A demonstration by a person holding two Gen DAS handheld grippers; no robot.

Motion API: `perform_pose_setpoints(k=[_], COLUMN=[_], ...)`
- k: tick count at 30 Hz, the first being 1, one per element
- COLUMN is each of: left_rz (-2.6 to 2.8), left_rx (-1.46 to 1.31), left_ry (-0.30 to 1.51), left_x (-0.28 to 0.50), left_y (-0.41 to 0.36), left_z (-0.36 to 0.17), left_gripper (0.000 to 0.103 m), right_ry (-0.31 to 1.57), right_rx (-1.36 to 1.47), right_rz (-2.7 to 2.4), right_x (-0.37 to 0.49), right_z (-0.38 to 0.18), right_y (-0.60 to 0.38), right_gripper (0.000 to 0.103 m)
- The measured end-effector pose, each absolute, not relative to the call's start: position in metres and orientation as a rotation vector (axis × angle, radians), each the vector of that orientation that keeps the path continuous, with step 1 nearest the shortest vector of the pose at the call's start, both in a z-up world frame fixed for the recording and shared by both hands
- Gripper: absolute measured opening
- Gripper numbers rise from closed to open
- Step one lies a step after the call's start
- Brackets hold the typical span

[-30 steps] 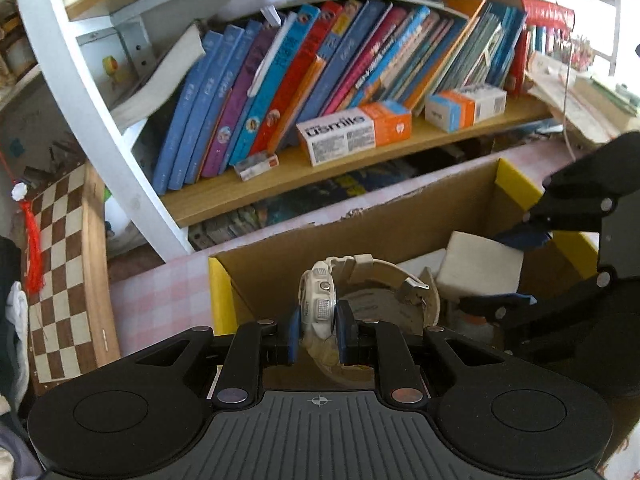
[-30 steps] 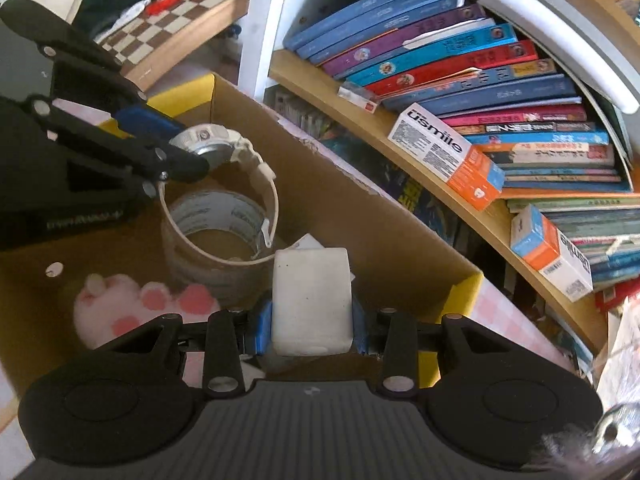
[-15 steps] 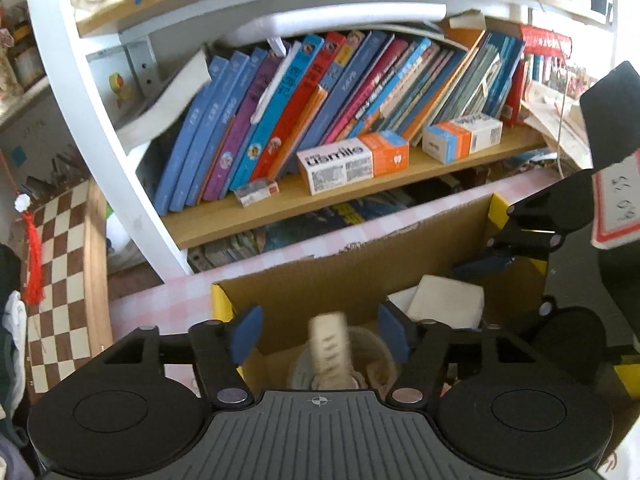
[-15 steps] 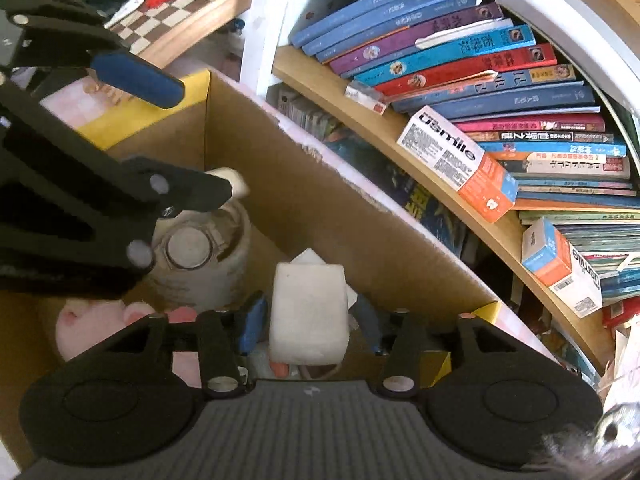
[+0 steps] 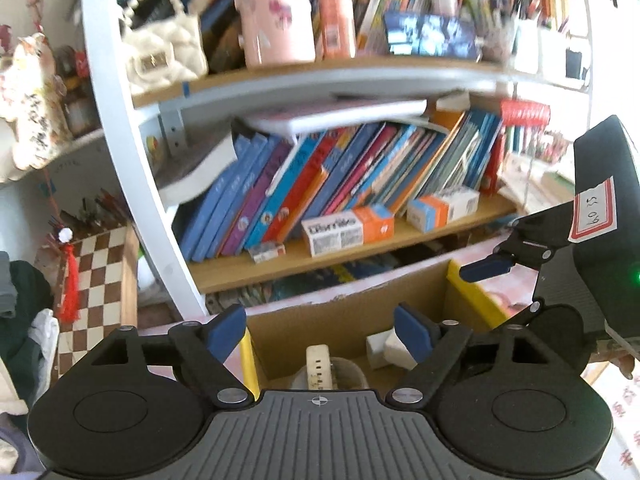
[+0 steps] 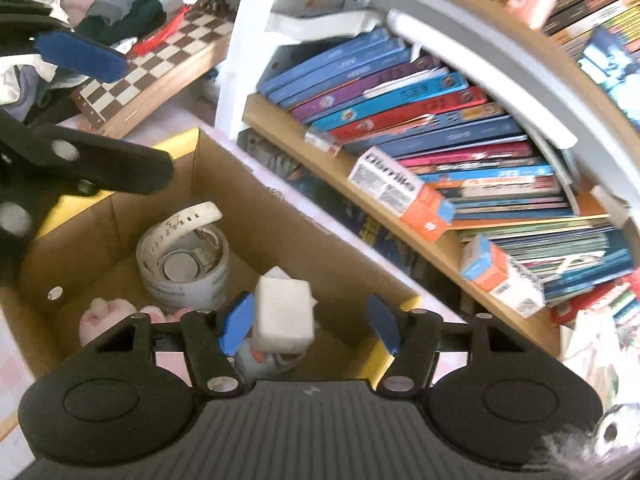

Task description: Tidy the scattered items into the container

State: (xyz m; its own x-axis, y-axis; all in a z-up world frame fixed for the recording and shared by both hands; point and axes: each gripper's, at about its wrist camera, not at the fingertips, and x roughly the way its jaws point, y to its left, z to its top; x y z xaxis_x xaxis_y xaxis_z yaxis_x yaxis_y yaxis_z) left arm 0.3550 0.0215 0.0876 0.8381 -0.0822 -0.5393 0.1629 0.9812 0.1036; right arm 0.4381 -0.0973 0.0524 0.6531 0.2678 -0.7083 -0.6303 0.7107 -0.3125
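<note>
Right gripper [image 6: 310, 322] above tilted white block [image 6: 285, 317]

Left gripper [image 5: 320, 330] spread wide above cardboard box [image 5: 344, 312].
Inside, below the gap: white watch strap [image 5: 317, 364] on tape roll [image 5: 352, 372], white block [image 5: 384, 350] beside; right gripper [image 5: 486, 270] at right, bookshelf [image 5: 348, 248] behind.

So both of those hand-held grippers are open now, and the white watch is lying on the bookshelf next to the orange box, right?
Not quite. Both are open, the left hand-held gripper and the right hand-held gripper, but the white watch is not on the bookshelf. The right wrist view shows it draped over the tape roll inside the cardboard box.
</note>
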Motion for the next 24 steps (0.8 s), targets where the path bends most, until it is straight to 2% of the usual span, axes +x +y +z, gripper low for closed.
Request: perform_pose_setpoints(k=[14, 19, 24], left_rz=[-0.153, -0.166, -0.168], left_rx=[0.052, 0.026, 0.007], left_ry=[0.451, 0.426, 0.42], left_x=[0.253, 0.214, 0.175], left_y=[0.025, 0.025, 0.026], left_z=[0.116, 0.12, 0.116], left_gripper=[0.089, 0.092, 0.097], right_ry=[0.565, 0.524, 0.485], right_rx=[-0.381, -0.279, -0.219], right_rz=[0.514, 0.505, 0.472], right_x=[0.327, 0.28, 0.235], right_z=[0.104, 0.113, 0.113], right_y=[-0.147, -0.161, -0.173], right_gripper=[0.064, 0.07, 0.071])
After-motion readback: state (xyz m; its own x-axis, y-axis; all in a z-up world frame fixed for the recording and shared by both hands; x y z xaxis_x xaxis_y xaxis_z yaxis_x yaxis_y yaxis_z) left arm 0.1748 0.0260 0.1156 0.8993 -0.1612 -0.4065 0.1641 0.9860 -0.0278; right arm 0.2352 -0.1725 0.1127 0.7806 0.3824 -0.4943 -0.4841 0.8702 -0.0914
